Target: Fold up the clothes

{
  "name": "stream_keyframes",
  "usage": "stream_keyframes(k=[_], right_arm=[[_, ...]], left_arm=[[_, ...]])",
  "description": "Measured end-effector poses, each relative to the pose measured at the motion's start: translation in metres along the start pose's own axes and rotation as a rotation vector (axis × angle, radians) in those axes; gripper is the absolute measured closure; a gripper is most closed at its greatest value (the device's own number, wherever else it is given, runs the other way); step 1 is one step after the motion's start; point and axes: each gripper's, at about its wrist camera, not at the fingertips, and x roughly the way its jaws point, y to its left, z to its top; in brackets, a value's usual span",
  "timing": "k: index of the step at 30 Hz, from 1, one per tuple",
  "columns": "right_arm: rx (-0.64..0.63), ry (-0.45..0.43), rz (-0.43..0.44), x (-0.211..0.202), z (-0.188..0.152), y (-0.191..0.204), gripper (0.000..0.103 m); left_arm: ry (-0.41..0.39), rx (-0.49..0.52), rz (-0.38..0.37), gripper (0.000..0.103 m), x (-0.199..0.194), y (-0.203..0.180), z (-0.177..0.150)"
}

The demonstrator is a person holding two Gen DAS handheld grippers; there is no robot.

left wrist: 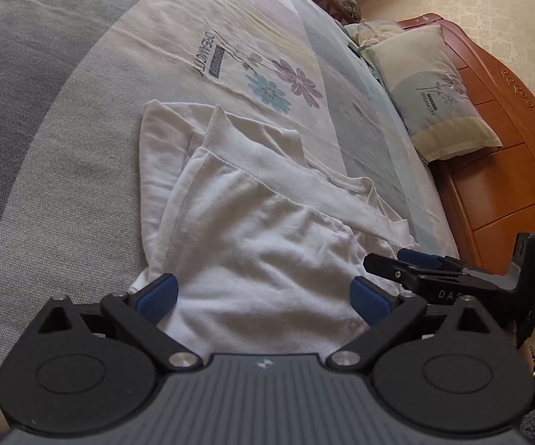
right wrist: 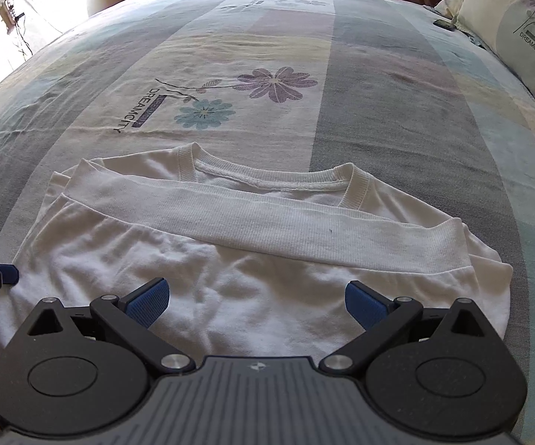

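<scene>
My right gripper (right wrist: 254, 302) has its jaws apart, empty, over the near fold of the white shirt (right wrist: 230, 259); my left gripper (left wrist: 263, 293) is likewise spread and empty. The shirt lies on the bed sheet (right wrist: 378, 111), folded hem-to-collar, long axis running crosswise ahead of both grippers, neither clearly nearer.

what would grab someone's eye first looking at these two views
A white cotton T-shirt, folded with its ribbed hem band laid across just below the collar, lies on the near part of the bed. Beyond it, the pastel patchwork bedsheet shows purple and blue printed flowers beside the word DREAMCITY. Low in each view, the black left gripper with blue pads and the matching right gripper hover open over the shirt's near edge.
</scene>
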Motion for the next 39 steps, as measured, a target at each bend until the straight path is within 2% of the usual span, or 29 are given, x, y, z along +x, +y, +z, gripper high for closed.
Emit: stream_keyframes(k=[8, 13, 21, 28, 34, 39], right_arm=[[0.03, 0.022, 0.044, 0.006, -0.002, 0.002, 0.0], [0.037, 0.017, 0.07, 0.005, 0.002, 0.006, 0.0], [0.073, 0.064, 0.213, 0.004, 0.007, 0.017, 0.0], [0.069, 0.121, 0.277, 0.01, 0.003, 0.039, 0.0], [0.103, 0.125, 0.284, 0.01, 0.003, 0.037, 0.0], [0.156, 0.113, 0.302, 0.006, 0.004, 0.03, 0.0]], left_arm=[[-0.033, 0.118, 0.098, 0.004, -0.01, -0.014, 0.018], [-0.052, 0.132, 0.11, 0.004, -0.016, -0.012, 0.024], [-0.058, 0.113, 0.143, 0.004, -0.019, 0.0, 0.03], [-0.037, 0.001, 0.115, 0.004, -0.021, 0.028, 0.029], [0.025, -0.085, -0.038, 0.004, -0.009, 0.046, 0.029], [0.066, -0.11, -0.115, 0.003, 0.008, 0.053, 0.039]])
